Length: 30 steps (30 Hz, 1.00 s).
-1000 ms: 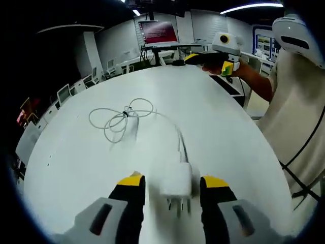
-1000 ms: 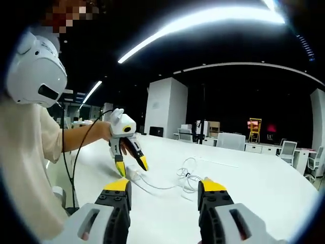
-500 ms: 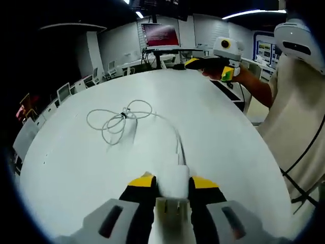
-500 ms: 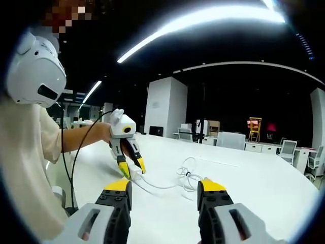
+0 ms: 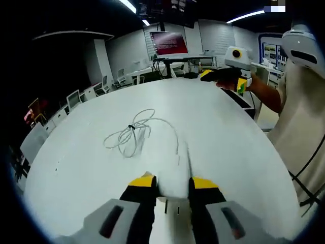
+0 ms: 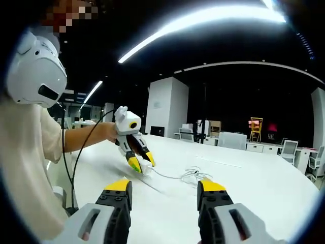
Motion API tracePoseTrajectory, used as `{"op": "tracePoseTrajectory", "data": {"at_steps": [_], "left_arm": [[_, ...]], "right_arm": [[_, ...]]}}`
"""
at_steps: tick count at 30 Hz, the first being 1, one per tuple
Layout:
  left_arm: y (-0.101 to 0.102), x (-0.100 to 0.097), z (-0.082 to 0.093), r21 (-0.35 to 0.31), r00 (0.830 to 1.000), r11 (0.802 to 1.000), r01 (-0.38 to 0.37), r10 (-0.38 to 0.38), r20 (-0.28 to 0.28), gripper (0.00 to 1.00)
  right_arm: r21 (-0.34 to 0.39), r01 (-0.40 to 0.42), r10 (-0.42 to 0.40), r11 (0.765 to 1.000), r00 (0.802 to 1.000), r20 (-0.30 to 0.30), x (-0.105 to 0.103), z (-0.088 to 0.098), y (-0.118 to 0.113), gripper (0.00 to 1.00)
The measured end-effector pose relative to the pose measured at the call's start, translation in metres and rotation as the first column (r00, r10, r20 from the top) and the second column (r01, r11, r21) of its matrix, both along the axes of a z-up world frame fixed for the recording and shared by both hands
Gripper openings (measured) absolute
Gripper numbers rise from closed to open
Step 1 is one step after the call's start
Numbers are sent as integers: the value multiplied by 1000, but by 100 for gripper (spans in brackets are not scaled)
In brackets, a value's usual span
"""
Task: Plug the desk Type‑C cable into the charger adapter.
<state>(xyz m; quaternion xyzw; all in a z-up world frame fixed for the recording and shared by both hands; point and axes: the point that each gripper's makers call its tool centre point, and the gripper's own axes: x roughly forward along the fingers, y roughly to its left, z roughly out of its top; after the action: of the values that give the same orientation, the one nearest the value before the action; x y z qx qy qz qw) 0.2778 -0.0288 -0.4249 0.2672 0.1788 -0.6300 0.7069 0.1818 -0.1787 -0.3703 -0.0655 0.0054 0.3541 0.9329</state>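
Observation:
My left gripper (image 5: 172, 181) is shut on the white charger adapter (image 5: 173, 189), whose metal prongs point back toward the camera. The white cable (image 5: 133, 134) lies loosely coiled on the table, and one strand runs to the adapter's far end. I cannot tell whether it is plugged in. In the right gripper view, the left gripper (image 6: 142, 163) holds the adapter (image 6: 147, 168) just above the table, with the cable (image 6: 189, 175) trailing off to the right. My right gripper (image 6: 164, 185) is open with nothing between its fingers. It (image 5: 219, 75) hovers over the table's far right edge.
The large white table (image 5: 91, 168) carries the cable. A person's sleeve and arm (image 5: 297, 122) stand close on the right. Office chairs (image 5: 76, 96) line the table's left edge, and a lit screen (image 5: 169, 42) hangs beyond its far end.
The left gripper closed on the adapter and lifted it off the table. The cable was dragged along, and its coil pulled tighter. The right gripper stayed open in place.

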Motion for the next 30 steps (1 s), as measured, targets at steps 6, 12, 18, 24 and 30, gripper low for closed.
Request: {"op": "tracePoseTrajectory", "data": {"at_steps": [6,12,18,24,30], "left_arm": [[5,34,7,16,998,999,-36,35,45,26],[8,69,6,38,995,997,-69,66,69,26],[5,103,5,31,994,995,-94,93,56,26],[5,124,-8,49,996,995,-89,88,29,26],[1,125,-22,36,995,995,-97,98,-22,26]], "right_arm": [[-5,0,0,1000,1000,-2,1,0,0,53],[-11,-1,1,1000,1000,-3,2,0,2,52],[-25,2,-3,1000,1000,-16,4,-6,1,52],[-32,4,-5,999,1000,-19,4,-7,0,52],[-36,8,-9,999,1000,-22,5,-8,-2,52]]}}
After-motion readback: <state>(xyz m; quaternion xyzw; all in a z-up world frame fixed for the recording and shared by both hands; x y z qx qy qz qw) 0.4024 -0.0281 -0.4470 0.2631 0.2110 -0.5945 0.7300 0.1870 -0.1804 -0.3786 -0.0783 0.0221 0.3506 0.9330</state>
